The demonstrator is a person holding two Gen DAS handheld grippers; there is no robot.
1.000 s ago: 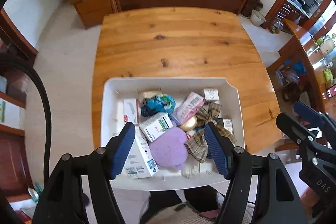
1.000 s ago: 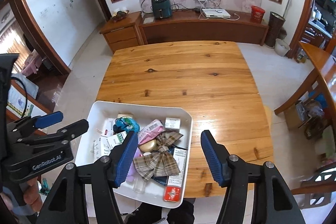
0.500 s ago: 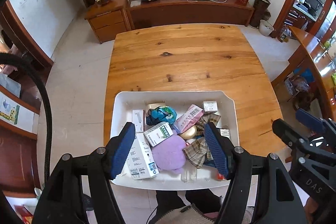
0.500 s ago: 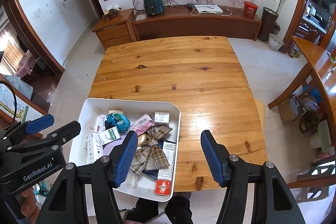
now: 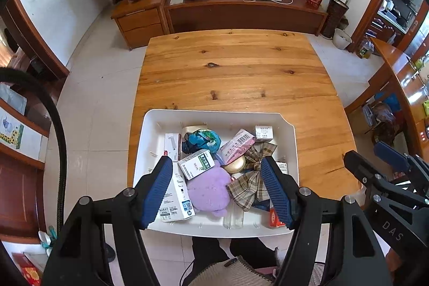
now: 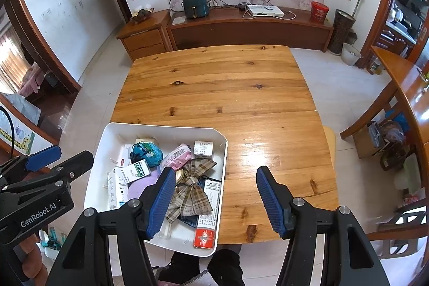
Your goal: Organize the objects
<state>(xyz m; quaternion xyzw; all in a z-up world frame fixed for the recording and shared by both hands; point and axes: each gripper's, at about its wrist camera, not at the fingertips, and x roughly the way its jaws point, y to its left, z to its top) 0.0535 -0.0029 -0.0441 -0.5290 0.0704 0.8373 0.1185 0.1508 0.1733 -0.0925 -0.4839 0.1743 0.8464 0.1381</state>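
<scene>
A white plastic bin [image 5: 150, 141] is sitting at the near edge of a wooden table [image 5: 236, 66], packed with small items. The left gripper [image 5: 217, 189] is hovering directly above the bin's near half with its blue-padded fingers [image 5: 156, 188] spread wide, gripping nothing. Between and below those fingers, a purple plush toy [image 5: 209, 190] is lying beside a plaid fabric bow [image 5: 252, 178]. Just ahead of the gripper, a green-and-white medicine box [image 5: 197, 164] is resting tilted on top of the pile, with a gold round compact [image 5: 234, 165] beside it. Farther ahead, a teal crumpled bag [image 5: 203, 140] and a pink barcoded packet [image 5: 236, 145] are lying toward the bin's far wall. Under the left finger, a tall white carton [image 5: 175, 195] is lying flat.

The right gripper [image 6: 215, 201] is also hanging wide open and holding nothing. Its left finger is over the bin's right side, above the bow, while its right finger is over bare table. Just below and between its fingers, a red-and-white box [image 6: 205, 237] is lying in the bin's near right corner. The bin's right wall [image 6: 222, 173] is running between the two fingers.
</scene>
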